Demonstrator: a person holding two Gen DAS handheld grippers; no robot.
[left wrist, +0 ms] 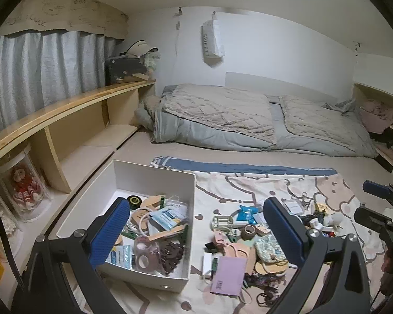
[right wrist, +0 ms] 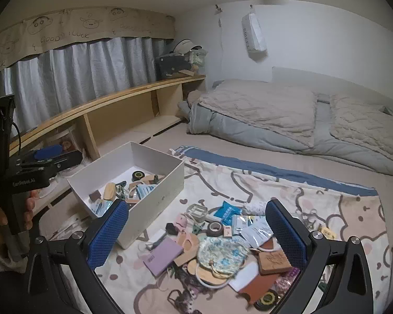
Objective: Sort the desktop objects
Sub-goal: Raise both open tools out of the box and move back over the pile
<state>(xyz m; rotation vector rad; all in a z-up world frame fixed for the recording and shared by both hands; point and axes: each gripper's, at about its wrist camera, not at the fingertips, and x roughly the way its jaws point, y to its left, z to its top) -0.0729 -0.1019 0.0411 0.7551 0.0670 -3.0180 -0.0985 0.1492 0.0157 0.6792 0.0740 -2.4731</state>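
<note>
A cream cartoon-printed blanket with a blue border [right wrist: 288,183] covers the beige bed [right wrist: 222,149]. On the blanket rest an open white rectangular box [right wrist: 154,193] and, just beside it, a loose pile of small items including a lilac notebook [right wrist: 163,259]. A folded grey-beige quilt [right wrist: 288,115] lies farther back.

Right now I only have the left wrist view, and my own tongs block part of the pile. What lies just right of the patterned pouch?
Observer: Beside the pouch lies a brown engraved wooden block, on the blanket.
Operator: Anything nearer than that?
Observer: Yes, a black and yellow tape roll sits at the near edge of the pile.
Operator: Are the right tongs carrying anything?
Observer: No, the right tongs are open and empty above the pile.
</note>
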